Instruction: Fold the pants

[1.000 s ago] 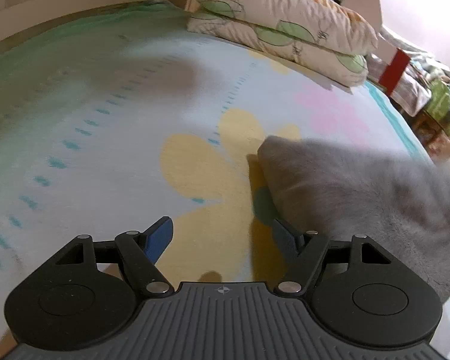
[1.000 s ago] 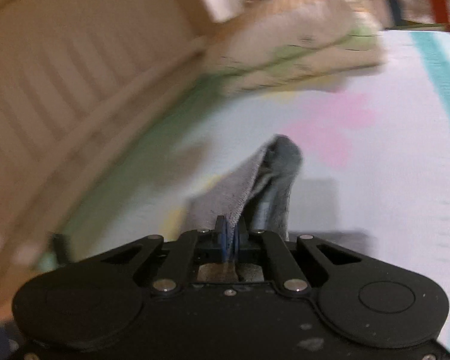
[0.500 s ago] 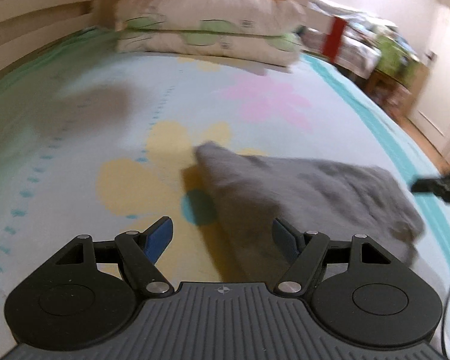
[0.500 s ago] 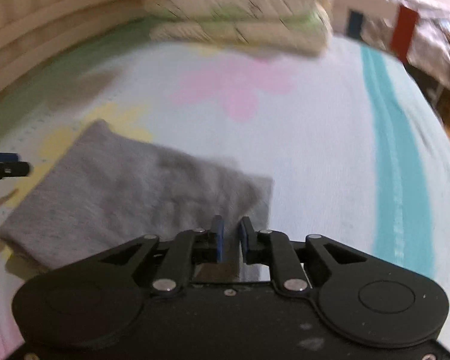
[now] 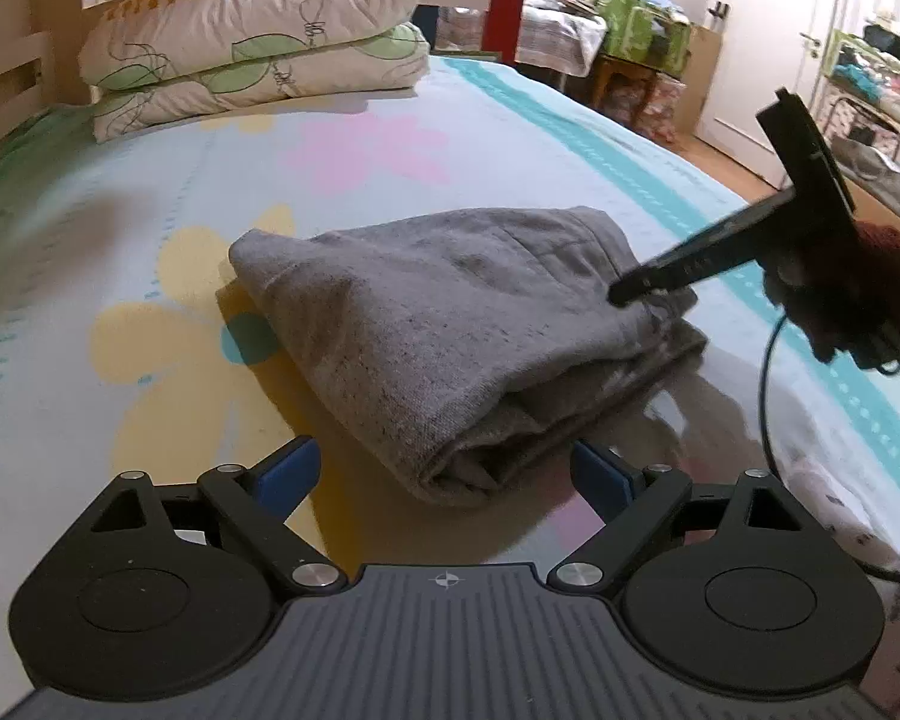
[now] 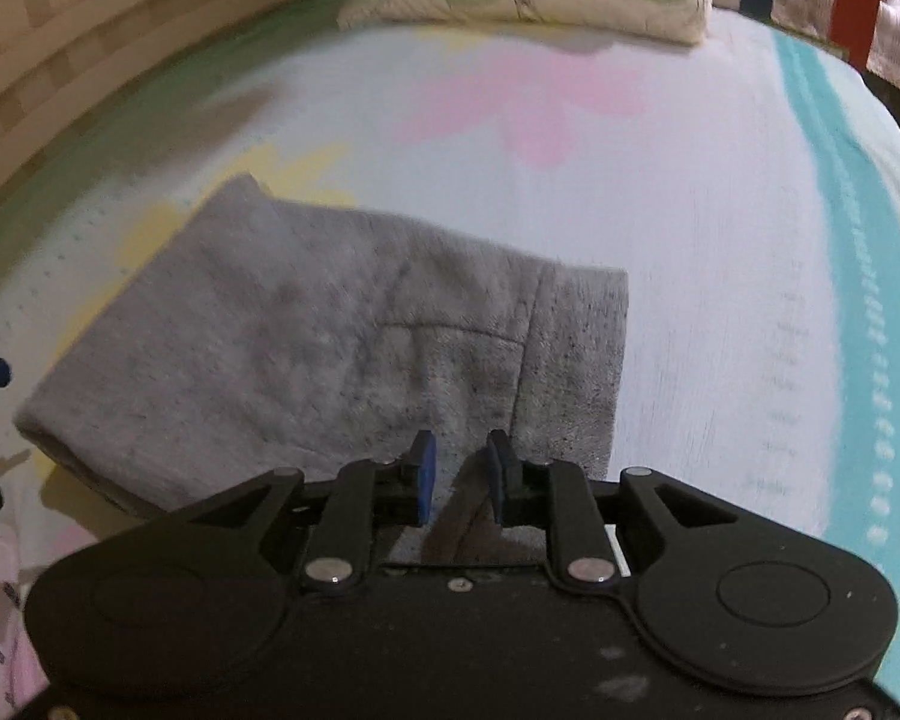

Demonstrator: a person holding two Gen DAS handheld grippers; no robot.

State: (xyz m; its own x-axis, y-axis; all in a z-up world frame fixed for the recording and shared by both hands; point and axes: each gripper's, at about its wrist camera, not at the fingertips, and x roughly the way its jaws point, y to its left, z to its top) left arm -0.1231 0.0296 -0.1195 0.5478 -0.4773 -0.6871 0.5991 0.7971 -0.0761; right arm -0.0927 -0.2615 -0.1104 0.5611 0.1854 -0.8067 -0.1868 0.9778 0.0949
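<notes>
- Pants (image 5: 450, 324): one grey pair, folded into a thick bundle, lying on the bed (image 5: 570, 144) near its middle, over a yellow flower print on the sheet
- Left gripper (image 5: 444, 474): one; blue fingers (image 5: 288, 471) stand wide, having just opened further, nothing pressed between them; the near corner of the pants lies just ahead of the gap
- Right gripper (image 6: 457, 474): one; fingers (image 6: 423, 474) narrowly parted, having just been opening; they hang over the waistband edge of the pants, no cloth pinched between the pads
- Right gripper as seen from the left wrist view (image 5: 624, 291): tip at the far right edge of the pants; whether it touches the cloth I cannot tell
- Pillows (image 5: 258, 42): two, stacked at the head of the bed, leaf pattern
- Headboard (image 6: 60, 48): one, pale wood, slatted
</notes>
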